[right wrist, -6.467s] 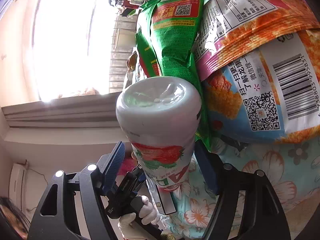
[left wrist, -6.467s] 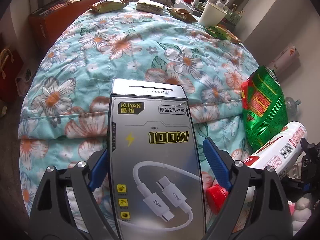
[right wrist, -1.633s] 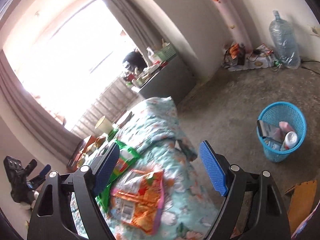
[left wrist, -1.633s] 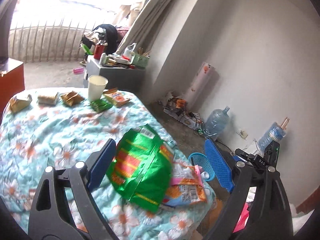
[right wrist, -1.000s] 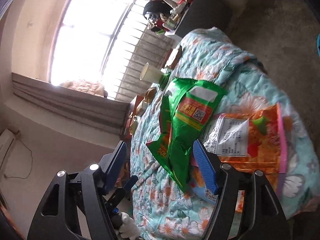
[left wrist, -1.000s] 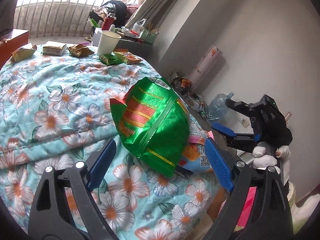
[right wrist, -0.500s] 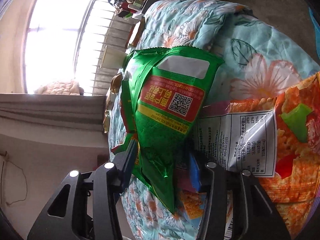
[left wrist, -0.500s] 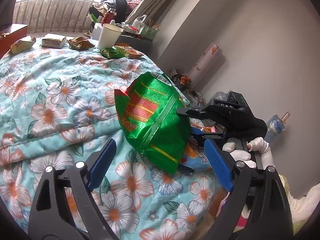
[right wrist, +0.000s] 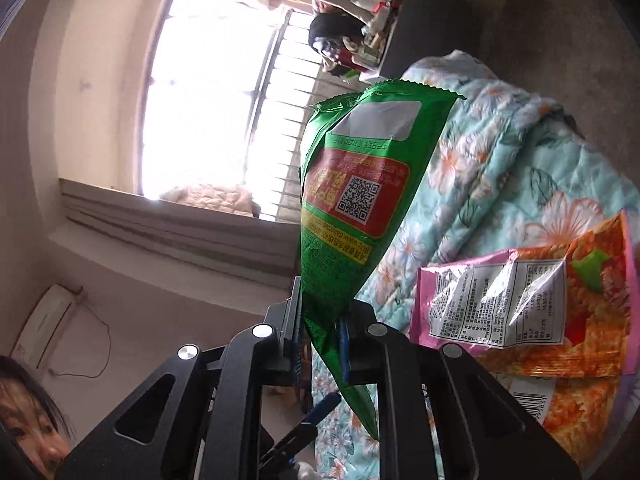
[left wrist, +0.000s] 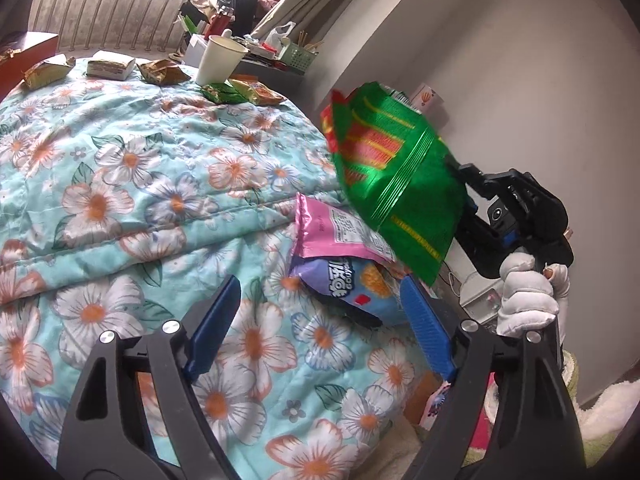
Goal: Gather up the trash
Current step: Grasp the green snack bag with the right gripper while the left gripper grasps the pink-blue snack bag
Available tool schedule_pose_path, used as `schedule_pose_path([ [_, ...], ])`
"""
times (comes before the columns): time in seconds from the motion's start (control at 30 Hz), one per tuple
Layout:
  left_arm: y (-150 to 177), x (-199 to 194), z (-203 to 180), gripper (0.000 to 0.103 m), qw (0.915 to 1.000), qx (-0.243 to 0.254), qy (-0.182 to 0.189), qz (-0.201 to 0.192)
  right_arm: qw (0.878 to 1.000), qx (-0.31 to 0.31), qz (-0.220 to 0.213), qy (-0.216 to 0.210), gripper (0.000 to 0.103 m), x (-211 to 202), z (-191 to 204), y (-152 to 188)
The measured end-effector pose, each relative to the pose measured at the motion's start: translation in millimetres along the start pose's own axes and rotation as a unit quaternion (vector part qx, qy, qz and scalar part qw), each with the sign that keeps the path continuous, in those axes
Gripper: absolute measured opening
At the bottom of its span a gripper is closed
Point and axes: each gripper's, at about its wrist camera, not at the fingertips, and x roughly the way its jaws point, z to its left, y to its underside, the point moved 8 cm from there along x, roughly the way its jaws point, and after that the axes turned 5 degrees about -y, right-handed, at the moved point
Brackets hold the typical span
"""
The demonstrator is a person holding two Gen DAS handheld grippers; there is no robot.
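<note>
A green snack bag (left wrist: 396, 184) hangs above the bed's right edge, clear of the quilt. My right gripper (right wrist: 320, 340) is shut on its lower corner, its jaws still closing, and the green bag (right wrist: 352, 208) rises from the pads. A pink-and-orange bag (left wrist: 340, 232) lies uncovered on the flowered quilt (left wrist: 120, 160), resting on a blue-purple bag (left wrist: 352, 280). My left gripper (left wrist: 320, 324) is open low over the quilt, its jaws closing a little. The blue-purple bag lies just ahead between its fingers, and the pads do not touch it.
A paper cup (left wrist: 220, 60), several small wrappers (left wrist: 160, 72) and a flat box (left wrist: 110, 65) sit at the quilt's far end. A cluttered desk (left wrist: 276, 60) stands behind. A gloved hand (left wrist: 524, 296) holds the right gripper beside the wall. The bed edge drops off at right.
The right gripper closed on the green bag and lifted it off the quilt, uncovering the pink-and-orange bag. The left gripper's fingers narrowed slightly and stayed about in place.
</note>
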Motion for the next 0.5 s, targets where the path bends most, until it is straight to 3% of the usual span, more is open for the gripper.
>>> schedule_pose_path([
  [0.23, 32, 23, -53, 0.067, 0.9948, 0.006, 0.079, 0.065, 0.996, 0.0, -0.093, 0.006, 0.014, -101, -8, -22],
  [0.37, 55, 50, -83, 0.067, 0.982, -0.036, 0.142, 0.119, 0.99, 0.009, -0.137, 0.009, 0.014, -148, -21, -24],
  [0.5, 75, 83, -93, 0.067, 0.9722, -0.078, 0.15, 0.162, 0.986, 0.019, -0.165, 0.0, 0.014, -174, -28, -22],
])
